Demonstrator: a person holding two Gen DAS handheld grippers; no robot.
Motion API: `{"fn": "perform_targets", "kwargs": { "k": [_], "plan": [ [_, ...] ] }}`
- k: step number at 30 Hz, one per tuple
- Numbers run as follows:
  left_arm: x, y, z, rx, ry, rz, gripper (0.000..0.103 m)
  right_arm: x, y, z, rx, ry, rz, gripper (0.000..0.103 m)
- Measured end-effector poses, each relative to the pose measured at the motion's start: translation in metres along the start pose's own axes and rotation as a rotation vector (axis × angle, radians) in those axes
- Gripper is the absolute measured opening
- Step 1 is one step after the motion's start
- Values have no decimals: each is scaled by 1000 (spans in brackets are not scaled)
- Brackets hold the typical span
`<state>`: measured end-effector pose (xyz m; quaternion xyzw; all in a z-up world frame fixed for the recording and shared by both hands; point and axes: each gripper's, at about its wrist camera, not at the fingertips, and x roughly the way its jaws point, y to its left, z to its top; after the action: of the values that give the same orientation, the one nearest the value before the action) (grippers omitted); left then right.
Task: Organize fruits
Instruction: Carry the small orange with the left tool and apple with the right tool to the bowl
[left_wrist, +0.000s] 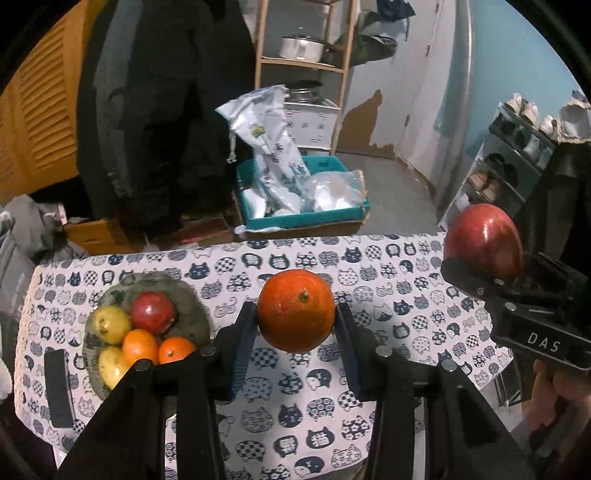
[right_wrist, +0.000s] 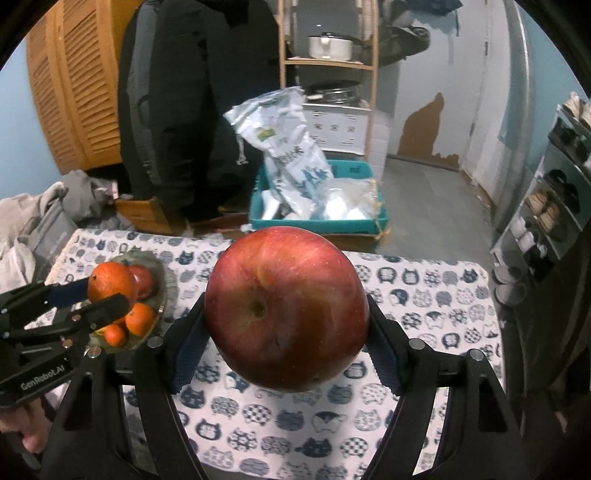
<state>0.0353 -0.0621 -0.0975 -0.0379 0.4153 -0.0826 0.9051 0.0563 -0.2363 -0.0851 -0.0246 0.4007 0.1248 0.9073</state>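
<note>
My left gripper (left_wrist: 296, 317) is shut on an orange (left_wrist: 296, 311), held above the cat-print tablecloth (left_wrist: 332, 406). In the right wrist view the same orange (right_wrist: 110, 282) shows at the left, over the plate. My right gripper (right_wrist: 286, 325) is shut on a big red apple (right_wrist: 286, 308), also lifted off the cloth; from the left wrist view that apple (left_wrist: 482, 242) hangs at the far right. A grey plate (left_wrist: 184, 295) at the table's left holds a red apple (left_wrist: 152, 311), two yellow fruits (left_wrist: 110, 323) and two small oranges (left_wrist: 139, 345).
A dark flat object (left_wrist: 59, 387) lies on the cloth left of the plate. Beyond the table's far edge stand a teal box (left_wrist: 303, 218) with white bags, a wooden shelf (left_wrist: 303, 62) with pots, hanging dark coats (left_wrist: 155, 110) and a shoe rack (left_wrist: 509, 162).
</note>
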Motion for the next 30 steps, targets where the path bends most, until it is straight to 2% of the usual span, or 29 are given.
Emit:
{"fn": "perform_targets", "kwargs": {
  "k": [21,30],
  "plan": [
    [-6,104,-19,-160,4,101,43,45,106,27,-92,45,135,77],
    [12,144,-38,-223,57,139,43,77,148,28,-119,88,188,77]
  ]
}}
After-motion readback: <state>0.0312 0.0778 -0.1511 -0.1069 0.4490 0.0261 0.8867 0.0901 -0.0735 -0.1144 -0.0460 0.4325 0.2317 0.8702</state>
